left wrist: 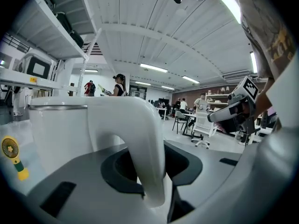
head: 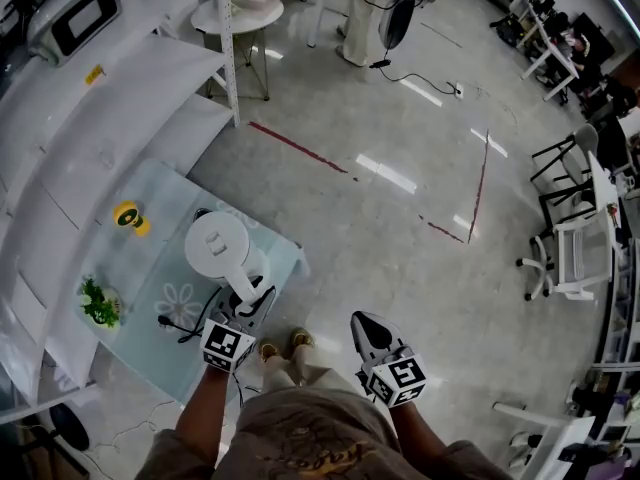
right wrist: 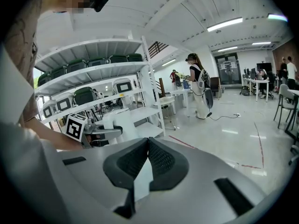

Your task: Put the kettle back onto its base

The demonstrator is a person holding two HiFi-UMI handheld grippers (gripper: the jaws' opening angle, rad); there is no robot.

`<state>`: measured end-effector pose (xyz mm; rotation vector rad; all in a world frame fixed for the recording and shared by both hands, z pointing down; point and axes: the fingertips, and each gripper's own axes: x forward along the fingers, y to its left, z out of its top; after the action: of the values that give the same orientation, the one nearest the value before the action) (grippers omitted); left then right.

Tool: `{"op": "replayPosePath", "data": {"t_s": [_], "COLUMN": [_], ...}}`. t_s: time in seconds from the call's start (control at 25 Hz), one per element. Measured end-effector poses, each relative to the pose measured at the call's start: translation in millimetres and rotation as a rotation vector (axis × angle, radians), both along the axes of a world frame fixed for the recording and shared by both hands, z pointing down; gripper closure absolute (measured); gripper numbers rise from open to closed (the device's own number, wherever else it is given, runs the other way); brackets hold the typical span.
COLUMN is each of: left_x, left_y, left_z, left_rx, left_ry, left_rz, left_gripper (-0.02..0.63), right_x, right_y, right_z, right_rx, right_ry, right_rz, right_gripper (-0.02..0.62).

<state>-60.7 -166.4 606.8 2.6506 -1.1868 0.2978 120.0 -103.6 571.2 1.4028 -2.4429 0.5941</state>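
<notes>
Kettle (head: 215, 248) was over the table (head: 150, 218) near the edge closest to the person, its handle clamped in the left gripper (head: 243, 303). The right gripper (head: 365, 326) was closed on nothing. The base looked hidden underneath, so the kettle needed lowering slowly and level, centred where the cord (head: 180, 326) led.

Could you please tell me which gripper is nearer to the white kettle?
Left. The left gripper is clamped on the kettle by its handle; the right gripper hangs shut and empty over the floor, apart from it.
</notes>
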Motion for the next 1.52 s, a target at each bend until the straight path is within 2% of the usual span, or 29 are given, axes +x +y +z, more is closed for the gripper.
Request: {"op": "replayPosePath", "data": {"t_s": [0.24,0.68,1.0,1.32,1.52], "left_x": [5,14,15,15,15], "left_y": [1,1,8,18,20], "left_z": [17,15,15,23,23], "left_rx": [-0.032,0.016,0.004,0.035,0.030], "left_ry": [-0.035,-0.036,-0.043,-0.092,-0.083], "left_rz": [0.014,0.036,0.050,0.068,0.058], "left_gripper": [0.474,0.474,0.472,0.469,0.471], "right_x": [-2,-6,-11,-8,-6], "right_y": [1,-5,-4,6,10], "right_z": [7,13,14,12,5], "right_rx": [-0.020,-0.027,-0.028,-0.018,-0.008], "right_ry": [-0.006,-0.011,-0.012,-0.011,-0.017], "right_rz": [-0.006,-0.015,-0.031,-0.027,-0.024], "right_gripper": [0.597,0.597,0.597,0.597,0.597]}}
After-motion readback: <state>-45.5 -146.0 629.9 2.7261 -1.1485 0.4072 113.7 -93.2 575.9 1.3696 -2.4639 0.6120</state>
